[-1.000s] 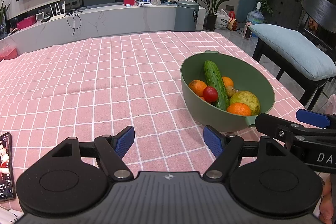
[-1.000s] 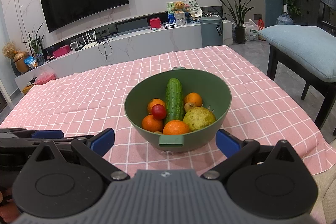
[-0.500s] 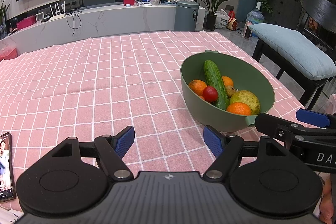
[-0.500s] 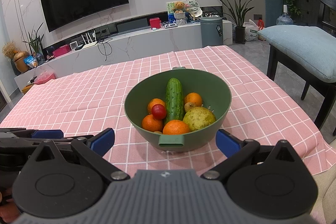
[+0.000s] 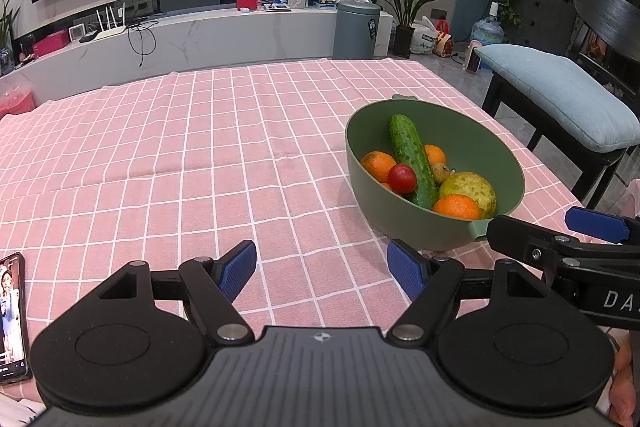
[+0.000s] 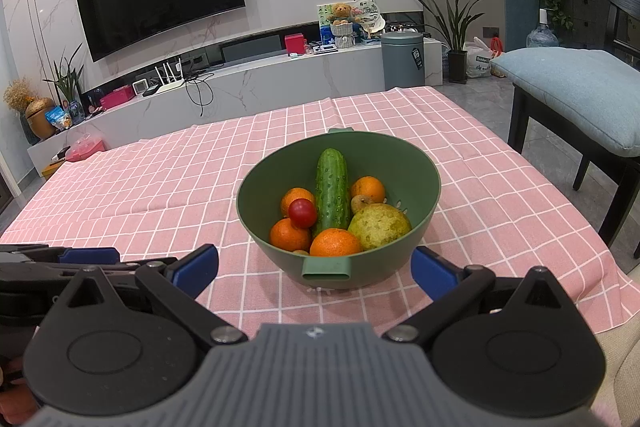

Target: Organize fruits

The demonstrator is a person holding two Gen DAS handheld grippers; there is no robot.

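Observation:
A green bowl (image 6: 420, 223) stands on the pink checked tablecloth and shows in the left wrist view too (image 5: 508, 155). In it lie a cucumber (image 6: 331, 193), several oranges (image 6: 335, 242), a red tomato (image 6: 303, 213) and a yellow-green pear (image 6: 379, 226). My right gripper (image 6: 314, 267) is open and empty just in front of the bowl, its fingers to either side of the near handle. My left gripper (image 5: 322, 267) is open and empty over bare cloth, to the left of the bowl. The right gripper's fingers (image 5: 596, 219) show at the left view's right edge.
A phone (image 5: 12, 315) lies on the cloth at the near left edge. A bench with a blue cushion (image 6: 572, 87) stands right of the table. A TV unit and a grey bin (image 6: 402, 59) stand beyond the far edge.

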